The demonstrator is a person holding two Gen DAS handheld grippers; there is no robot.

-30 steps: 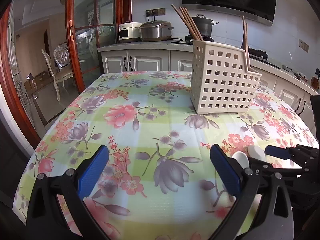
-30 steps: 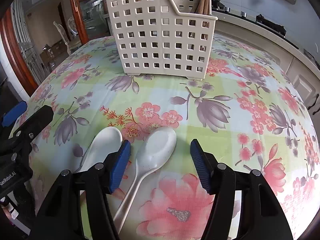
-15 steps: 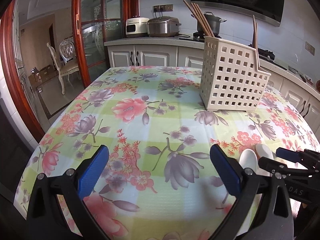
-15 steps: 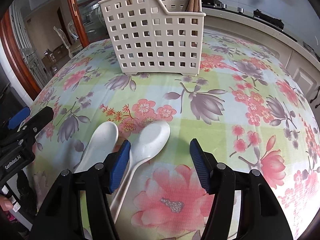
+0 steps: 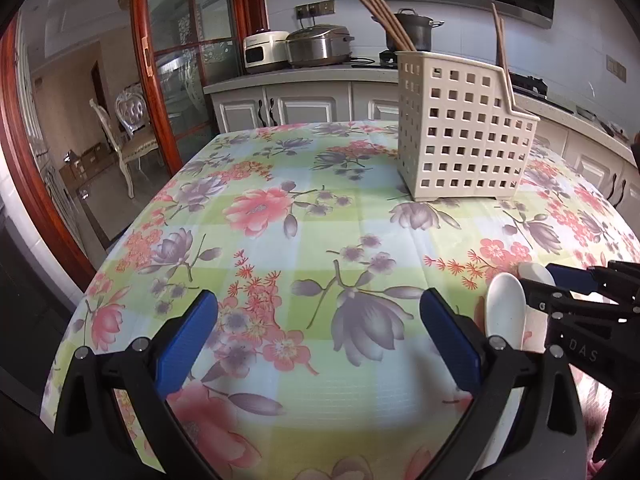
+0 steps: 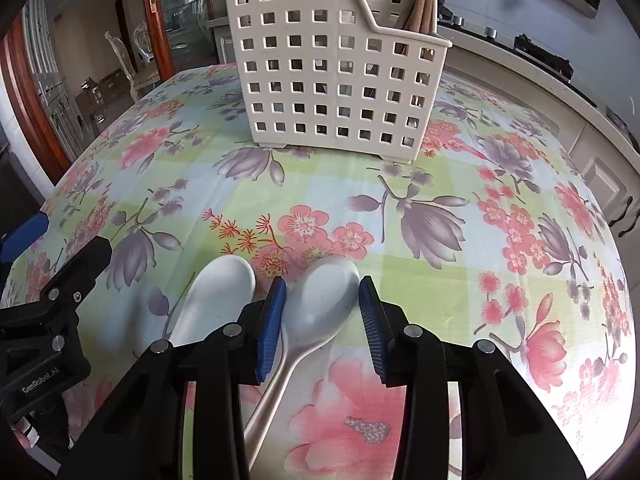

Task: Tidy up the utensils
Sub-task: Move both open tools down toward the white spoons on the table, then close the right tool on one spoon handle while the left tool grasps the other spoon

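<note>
Straddling the bowl of a white spoon (image 6: 320,300), the right gripper (image 6: 322,320) has just been closing its jaws around it. The left blue pad sits against the bowl's edge, while a thin gap seems to remain at the right pad, so I judge the hold not yet firm. The bowl is smooth, rounded and tapering, so pads squeezing its curved sides could squirt it forward or let it pivot once lifted, the long handle (image 6: 276,384) swinging down under its own weight.

Just beside it on the left lies a second white spoon (image 6: 218,300), its bowl close to the left pad. Any sideways drift of the gripper could nudge that spoon or drag it across the floral tablecloth (image 6: 440,184).

At the left, the left gripper (image 5: 318,338) hangs with its jaws spread wide and nothing between them, near enough that a careless lift could knock the two tools together.

Farther back stands the cream perforated caddy (image 6: 332,76), with wooden chopsticks (image 6: 420,4) leaning in its rear part. A tilted spoon could catch the rim or strike those sticks on entry.
</note>
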